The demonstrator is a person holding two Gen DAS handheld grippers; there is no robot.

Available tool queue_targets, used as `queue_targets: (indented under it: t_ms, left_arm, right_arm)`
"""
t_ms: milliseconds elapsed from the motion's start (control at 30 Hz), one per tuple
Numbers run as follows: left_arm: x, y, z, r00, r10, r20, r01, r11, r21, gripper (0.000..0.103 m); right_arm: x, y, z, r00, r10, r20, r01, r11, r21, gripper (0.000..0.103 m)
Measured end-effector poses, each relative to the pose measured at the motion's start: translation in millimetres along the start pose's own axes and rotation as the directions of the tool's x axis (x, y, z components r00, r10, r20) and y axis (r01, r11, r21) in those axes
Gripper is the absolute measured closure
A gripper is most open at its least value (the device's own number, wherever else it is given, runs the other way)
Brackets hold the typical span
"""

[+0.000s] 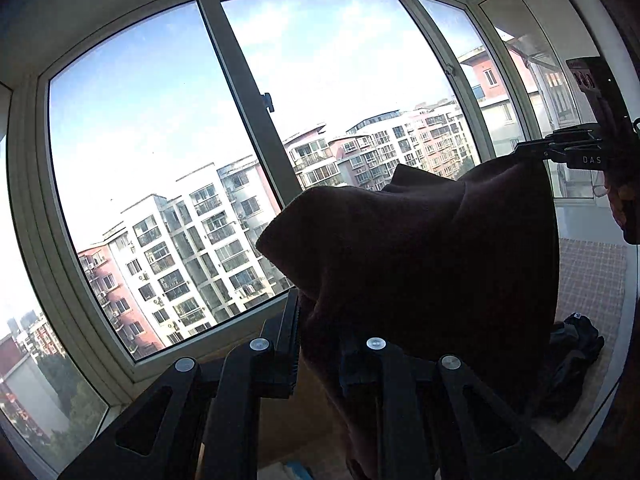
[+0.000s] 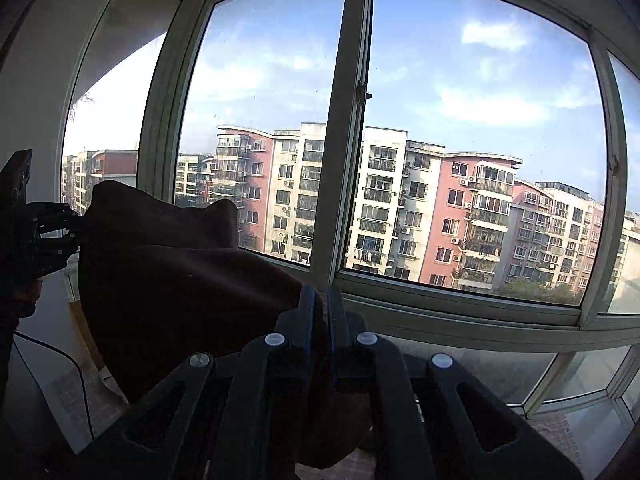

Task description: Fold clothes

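While both grippers are raised in front of the window (image 2: 472,128), a dark maroon garment (image 1: 420,264) hangs stretched between them, well above the floor. The left gripper (image 1: 316,320) is clamped narrowly on one edge of the cloth and the right gripper (image 2: 322,304) pinches the opposite edge. Held apart like this, they likely keep the fabric spread and free of creases, which would suit either shaking it out or bringing its edges together.
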State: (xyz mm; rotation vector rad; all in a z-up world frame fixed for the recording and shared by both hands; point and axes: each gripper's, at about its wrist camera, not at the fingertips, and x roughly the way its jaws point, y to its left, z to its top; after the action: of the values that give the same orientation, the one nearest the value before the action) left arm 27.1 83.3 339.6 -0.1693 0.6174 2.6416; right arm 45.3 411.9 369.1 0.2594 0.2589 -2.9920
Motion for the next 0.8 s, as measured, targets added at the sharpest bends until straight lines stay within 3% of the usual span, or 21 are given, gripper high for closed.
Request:
queue_targets:
  t_ms: [100,167,233,300,333,367,433,500,533,600,633,667,700,800]
  left_arm:
    - [5,8,-10,0.999,0.001,-0.040,0.000,0.999,0.039,0.087]
    - [25,14,-28,0.995,-0.028,-0.097,0.031,0.999,0.023,0.085]
    - [62,12,-60,0.982,-0.052,-0.181,0.056,0.998,0.018,0.085]
    - [113,4,-112,0.956,-0.040,-0.289,0.052,0.998,0.033,0.079]
    - [140,-2,-146,0.934,-0.025,-0.357,0.044,0.998,0.044,0.071]
    - [166,-8,-186,0.900,-0.025,-0.435,0.050,0.998,0.045,0.069]
    - [207,-19,-273,0.806,-0.068,-0.588,0.094,0.996,0.013,0.069]
    - [240,-19,-356,0.699,-0.077,-0.711,0.085,0.996,-0.025,0.076]
    - [246,-18,-386,0.658,-0.079,-0.749,0.068,0.997,-0.045,0.082]
    - [257,-13,-444,0.578,-0.090,-0.811,0.032,0.996,-0.087,0.084]
    - [257,-6,-459,0.561,-0.107,-0.821,0.014,0.993,-0.120,0.084]
    - [256,1,-470,0.551,-0.127,-0.825,0.000,0.988,-0.152,0.084]
    - [254,7,-478,0.545,-0.144,-0.826,-0.012,0.984,-0.179,0.083]
    - [249,12,-474,0.553,-0.180,-0.813,0.007,0.977,-0.211,0.082]
  right_arm:
    - [7,9,-4,0.998,-0.063,0.005,0.063,0.998,-0.011,0.098]
    - [31,7,-23,0.998,0.015,-0.059,-0.011,0.998,0.058,0.098]
    - [65,27,-84,0.978,0.084,-0.189,-0.070,0.994,0.084,0.098]
    - [99,47,-145,0.937,0.155,-0.314,-0.124,0.985,0.117,0.098]
    - [116,57,-175,0.908,0.190,-0.373,-0.149,0.979,0.136,0.096]
    - [133,67,-205,0.875,0.224,-0.430,-0.172,0.972,0.157,0.091]
    - [167,87,-266,0.793,0.291,-0.535,-0.214,0.956,0.202,0.080]
    - [201,107,-326,0.694,0.354,-0.627,-0.248,0.935,0.253,0.077]
    - [218,117,-357,0.639,0.383,-0.667,-0.262,0.924,0.279,0.077]
    - [251,137,-417,0.518,0.437,-0.735,-0.284,0.899,0.334,0.077]
    - [268,147,-448,0.453,0.461,-0.763,-0.291,0.885,0.362,0.077]
    - [281,157,-468,0.407,0.475,-0.780,-0.301,0.876,0.377,0.077]
    - [286,165,-473,0.393,0.475,-0.787,-0.318,0.873,0.369,0.077]
    - [300,190,-489,0.352,0.474,-0.807,-0.369,0.863,0.345,0.077]
